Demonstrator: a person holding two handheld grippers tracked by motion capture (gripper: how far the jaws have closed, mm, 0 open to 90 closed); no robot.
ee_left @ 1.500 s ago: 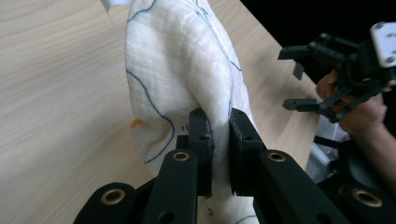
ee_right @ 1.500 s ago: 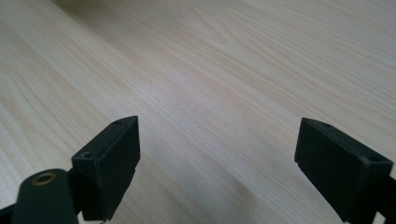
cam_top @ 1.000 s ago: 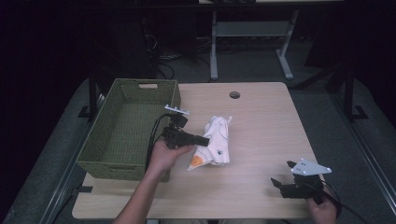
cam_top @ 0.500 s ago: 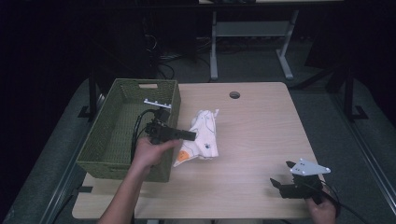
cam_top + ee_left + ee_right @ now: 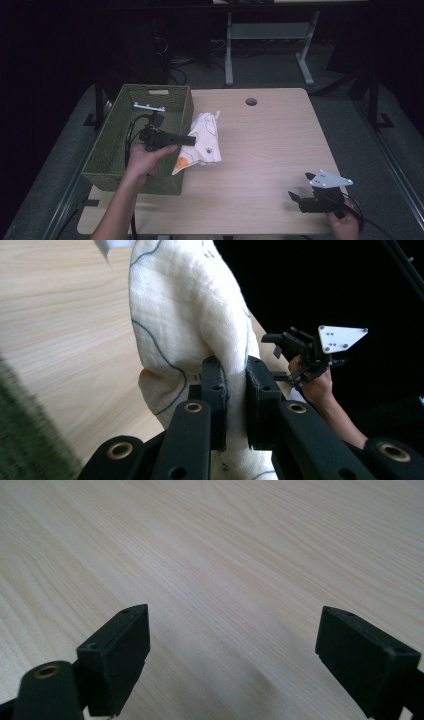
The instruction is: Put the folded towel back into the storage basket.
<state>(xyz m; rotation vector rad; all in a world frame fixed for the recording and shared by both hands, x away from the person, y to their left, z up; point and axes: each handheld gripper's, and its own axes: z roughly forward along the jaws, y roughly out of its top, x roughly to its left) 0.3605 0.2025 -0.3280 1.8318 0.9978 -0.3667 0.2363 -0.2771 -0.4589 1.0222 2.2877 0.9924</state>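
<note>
A cream cloth (image 5: 204, 145) with thin dark line prints and an orange patch hangs lifted beside the green woven basket (image 5: 112, 150), its lower end trailing on the wooden table (image 5: 270, 150). My left gripper (image 5: 190, 140) is shut on a fold of the cloth (image 5: 190, 330), and the jaws pinch the fabric tightly in the left gripper view (image 5: 235, 390). My right gripper (image 5: 296, 197) rests near the table's front right corner, held by a hand. Its jaws stand wide apart over bare wood in the right gripper view (image 5: 250, 650), with nothing between them.
The basket fills the table's left side; its right rim is just under my left hand. A round cable hole (image 5: 251, 101) sits at the table's back middle. Black cables trail from the left gripper into the basket. Dark floor and a metal stand leg (image 5: 305, 65) lie behind.
My left gripper has carried the cloth leftward and slightly back, from the table's middle toward the basket's right rim. The right gripper has stayed put.
</note>
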